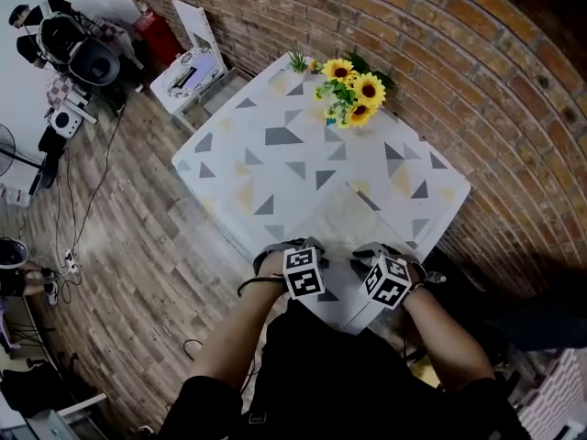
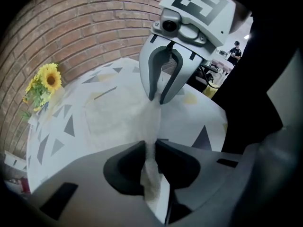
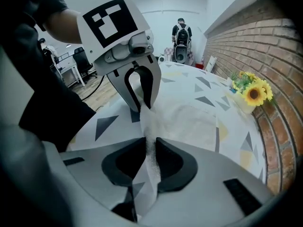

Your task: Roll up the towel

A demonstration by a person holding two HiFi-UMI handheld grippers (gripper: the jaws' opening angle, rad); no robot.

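A thin white towel (image 1: 347, 216) lies flat on the near half of the table (image 1: 275, 154), which has a grey-and-yellow triangle pattern. Both grippers sit side by side at the towel's near edge, pointing steeply down. In the left gripper view, my left gripper (image 2: 150, 146) is shut on a pinched-up fold of the towel (image 2: 118, 112), and the right gripper (image 2: 157, 97) pinches the same edge just beyond. The right gripper view shows my right gripper (image 3: 150, 145) shut on the towel (image 3: 189, 117) too, with the left gripper (image 3: 140, 107) close ahead.
A bunch of sunflowers (image 1: 353, 90) stands at the table's far corner by the brick wall (image 1: 477, 81). The table's near corner is right under the grippers. On the wooden floor to the left stand a white case (image 1: 188, 70) and equipment (image 1: 73, 49). A person (image 3: 180, 37) stands far off.
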